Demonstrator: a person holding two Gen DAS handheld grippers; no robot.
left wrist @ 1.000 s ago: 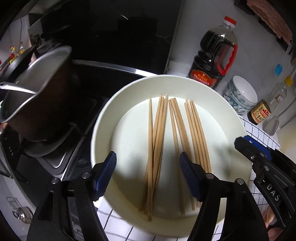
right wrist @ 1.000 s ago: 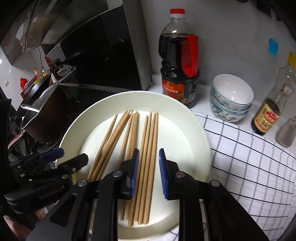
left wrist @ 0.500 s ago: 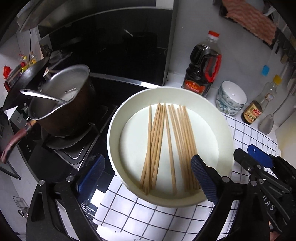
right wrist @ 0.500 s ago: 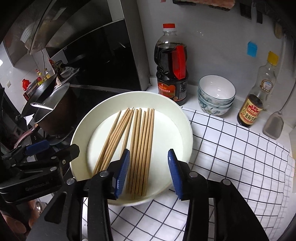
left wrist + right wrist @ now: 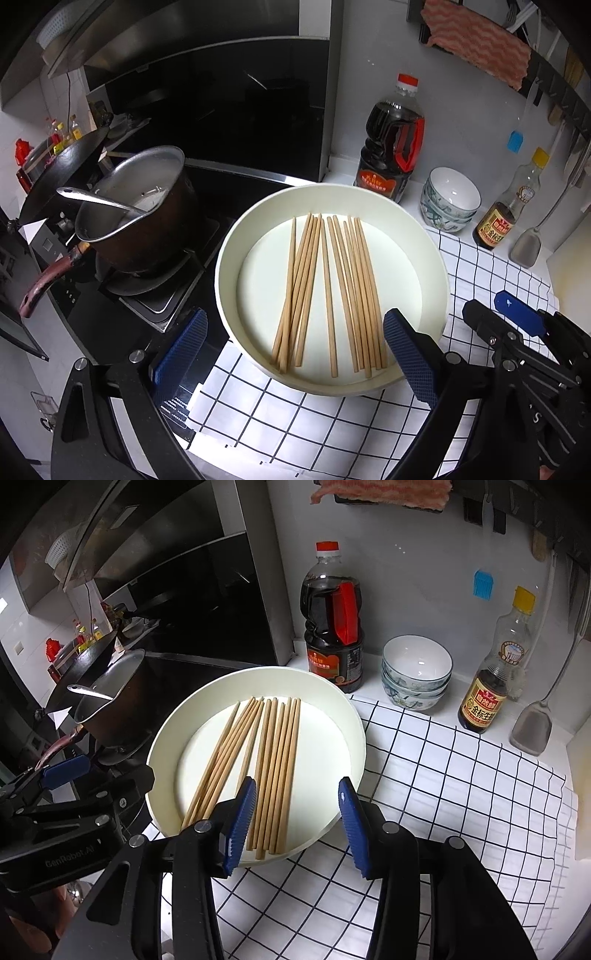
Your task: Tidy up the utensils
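Several wooden chopsticks (image 5: pixel 325 288) lie side by side in a shallow white plate (image 5: pixel 229 258), fanned into two loose groups. My left gripper (image 5: pixel 295 332) hovers above the plate's near edge, open wide, its blue pads (image 5: pixel 184 350) touching nothing. In the right wrist view the same chopsticks (image 5: pixel 266 757) rest in the plate (image 5: pixel 354 720). My right gripper (image 5: pixel 297 801) hangs over their near ends with its jaws opening and the pads (image 5: pixel 351 819) clear of the sticks. Each gripper shows at the edge of the other's view.
The plate sits on a black-and-white checked cloth (image 5: pixel 295 413) beside a stove with a pot and ladle (image 5: pixel 140 214). Behind stand a large dark sauce bottle (image 5: pixel 391 147), stacked bowls (image 5: pixel 448 199), a small sauce bottle (image 5: pixel 509 210) and a spatula (image 5: pixel 528 243).
Both grippers have risen and drawn back from the plate, and their jaws have spread wider. The chopsticks stay lying in the plate.
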